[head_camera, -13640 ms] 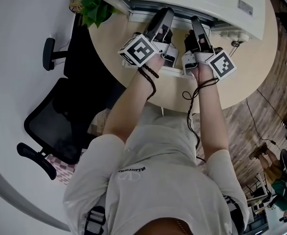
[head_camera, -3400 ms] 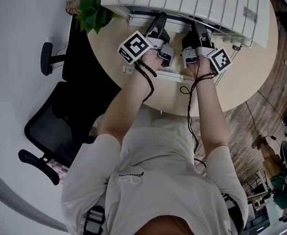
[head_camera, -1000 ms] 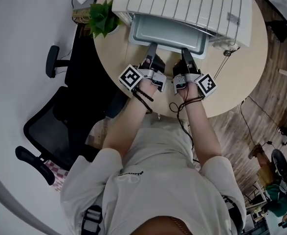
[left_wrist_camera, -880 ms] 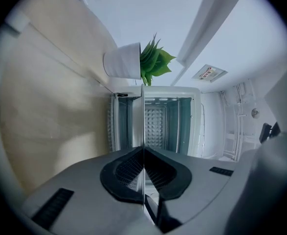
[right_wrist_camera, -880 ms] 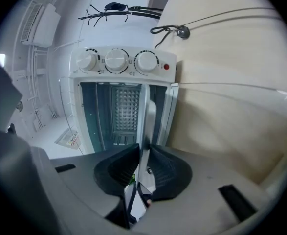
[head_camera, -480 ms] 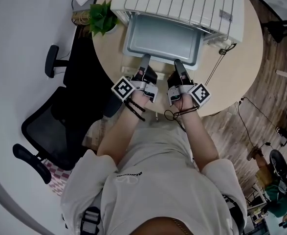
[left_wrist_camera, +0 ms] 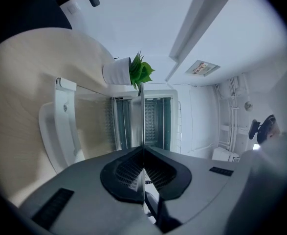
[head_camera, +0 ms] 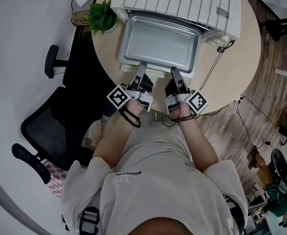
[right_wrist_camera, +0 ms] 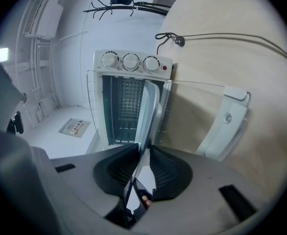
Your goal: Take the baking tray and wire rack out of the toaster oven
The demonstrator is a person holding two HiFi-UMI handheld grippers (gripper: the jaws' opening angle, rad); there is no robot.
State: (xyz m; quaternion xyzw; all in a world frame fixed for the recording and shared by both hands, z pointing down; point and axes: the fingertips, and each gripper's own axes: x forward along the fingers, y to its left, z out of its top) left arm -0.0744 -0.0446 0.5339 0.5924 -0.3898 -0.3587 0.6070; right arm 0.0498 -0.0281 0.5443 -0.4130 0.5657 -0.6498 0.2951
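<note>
1. Two grippers, both mine, grip the near rim of the baking tray [head_camera: 158, 43]: my left gripper [head_camera: 142, 66] toward the rim's left end, my right gripper [head_camera: 173, 71] toward its right end.
2. Left gripper [left_wrist_camera: 143, 153], own view: my jaws are pressed together on the thin rim of the baking tray [left_wrist_camera: 143, 111], which shows edge-on as a single line.
3. Right gripper [right_wrist_camera: 144, 153], own view: my jaws stand narrowly apart, clamped on the baking tray [right_wrist_camera: 150, 116] where the rim runs between the pads.
4. Toaster oven [head_camera: 182, 4]: it stands at the far edge of the round table [head_camera: 231, 72]. Its mouth is open, and the knobs [right_wrist_camera: 131, 61] sit in a row on its front.
5. Baking tray, position: empty, held about level, almost wholly outside the oven mouth and above the lowered glass door [left_wrist_camera: 65, 126] [right_wrist_camera: 202, 116].
6. Potted plant [head_camera: 101, 16]: at the table's far left edge, just beside the oven.
7. Power cable [head_camera: 214, 67]: it trails across the table toward its right edge.
8. Office chair [head_camera: 50, 126]: on the floor, left of the table.
</note>
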